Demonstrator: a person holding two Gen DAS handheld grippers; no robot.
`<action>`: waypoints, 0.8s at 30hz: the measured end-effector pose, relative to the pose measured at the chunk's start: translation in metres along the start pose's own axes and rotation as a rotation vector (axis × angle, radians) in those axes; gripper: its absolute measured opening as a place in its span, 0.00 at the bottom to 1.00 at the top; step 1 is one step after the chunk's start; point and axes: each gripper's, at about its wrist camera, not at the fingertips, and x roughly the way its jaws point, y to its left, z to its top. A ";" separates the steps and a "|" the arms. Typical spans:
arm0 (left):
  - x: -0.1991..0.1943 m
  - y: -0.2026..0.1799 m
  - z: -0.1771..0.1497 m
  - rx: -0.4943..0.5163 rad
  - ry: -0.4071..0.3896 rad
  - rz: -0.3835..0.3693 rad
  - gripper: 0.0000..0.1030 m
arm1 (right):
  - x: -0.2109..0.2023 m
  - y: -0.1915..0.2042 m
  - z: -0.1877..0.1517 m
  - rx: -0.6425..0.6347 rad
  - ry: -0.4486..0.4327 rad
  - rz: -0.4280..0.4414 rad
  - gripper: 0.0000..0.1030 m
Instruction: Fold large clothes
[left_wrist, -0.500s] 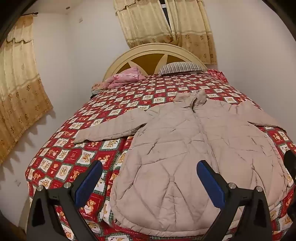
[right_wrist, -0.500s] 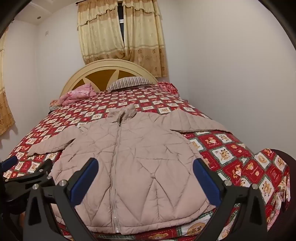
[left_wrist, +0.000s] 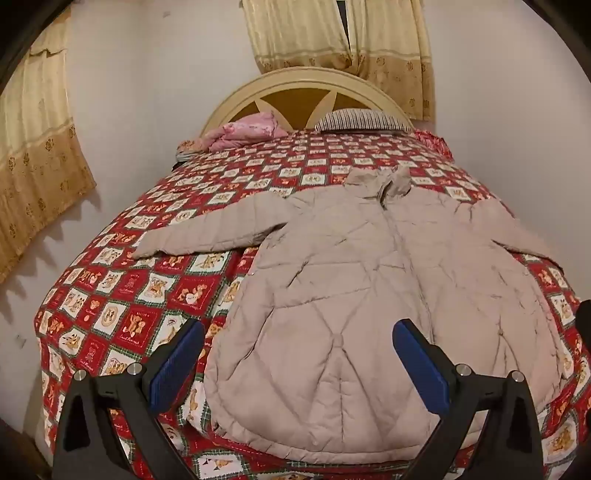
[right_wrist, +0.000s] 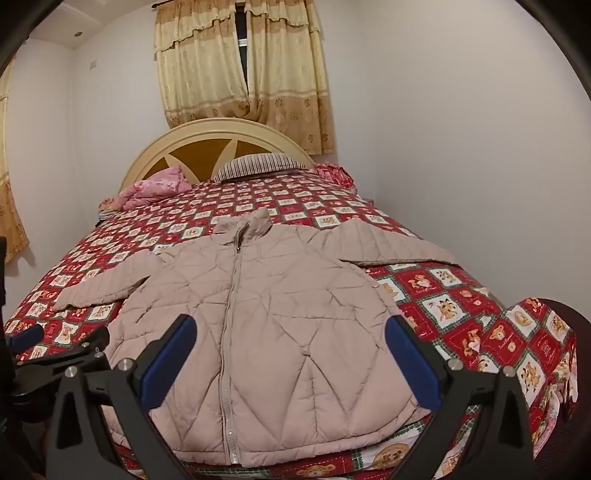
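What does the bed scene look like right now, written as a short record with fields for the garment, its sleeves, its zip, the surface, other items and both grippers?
garment: beige quilted puffer jacket, lying flat, front up, unfolded
sleeves: both spread out sideways
zip: closed up to the collar
surface: red patchwork bear-print bedspread
other items: striped pillow and pink bundled blanket by the headboard
left gripper: open, above the hem, holding nothing
right gripper: open, above the hem, holding nothing
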 end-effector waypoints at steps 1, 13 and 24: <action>0.000 0.000 -0.001 0.000 0.005 -0.006 0.99 | 0.001 0.000 0.000 0.000 0.002 0.000 1.00; 0.004 0.008 -0.003 -0.026 0.020 -0.021 0.99 | 0.000 -0.002 -0.001 -0.001 0.002 -0.001 1.00; 0.005 0.011 -0.002 -0.043 0.012 -0.020 0.99 | 0.000 -0.001 0.000 -0.001 0.010 -0.003 1.00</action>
